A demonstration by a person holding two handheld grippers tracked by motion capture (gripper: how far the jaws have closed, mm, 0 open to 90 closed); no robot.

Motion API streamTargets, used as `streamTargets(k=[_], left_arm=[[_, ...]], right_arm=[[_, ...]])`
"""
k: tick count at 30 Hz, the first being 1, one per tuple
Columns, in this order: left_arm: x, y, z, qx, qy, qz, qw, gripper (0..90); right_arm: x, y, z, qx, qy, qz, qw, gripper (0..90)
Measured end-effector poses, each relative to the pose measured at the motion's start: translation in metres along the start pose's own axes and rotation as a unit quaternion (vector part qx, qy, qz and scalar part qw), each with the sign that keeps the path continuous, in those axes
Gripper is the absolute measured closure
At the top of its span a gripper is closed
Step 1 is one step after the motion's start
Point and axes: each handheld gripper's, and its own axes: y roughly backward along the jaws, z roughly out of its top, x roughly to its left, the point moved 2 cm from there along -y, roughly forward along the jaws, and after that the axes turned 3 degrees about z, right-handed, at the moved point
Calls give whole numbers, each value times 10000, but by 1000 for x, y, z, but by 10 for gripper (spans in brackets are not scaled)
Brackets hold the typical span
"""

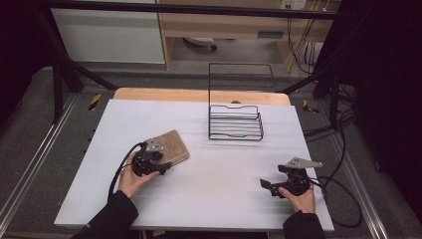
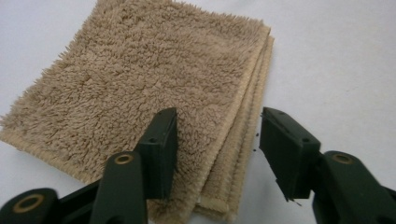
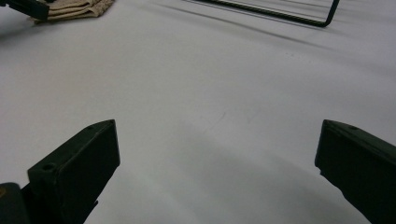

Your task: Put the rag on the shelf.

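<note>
beige towel (image 1: 169,146) (folded) long axis diagonal

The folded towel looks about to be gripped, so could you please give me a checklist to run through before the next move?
1. Folded towel lies flat on the table, layers stacked: ok.
2. Left hand-held gripper straddles the towel's layered edge, one jaw over the pile, the other beside it: ok.
3. Pads press on the towel: not ok; a gap shows at the outer jaw.
4. All layers sit between the jaws: cannot tell.
5. Right hand-held gripper open and apart from the towel: ok.
6. Wire basket upright at the far side, with bare table before it: ok.
</note>
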Motion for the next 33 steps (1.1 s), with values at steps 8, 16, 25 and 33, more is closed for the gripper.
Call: streamTargets(k=[8, 16, 25, 33], left_arm=[[-3, -5, 0, 27, -126, 79, 9999, 510], [-5, -8, 1, 88, -247, 218, 9994, 571], [1, -9, 3, 95, -140, 209, 9996, 722], [2, -10, 6, 141, -138, 211, 9996, 780]], right_arm=[[0, 0, 0, 6, -21, 9, 10000, 5], [0, 0, 0, -7, -18, 16, 10000, 5], [-1, -1, 1, -14, -16, 13, 10000, 5], [-1, 0, 1, -16, -23, 10, 10000, 5]])
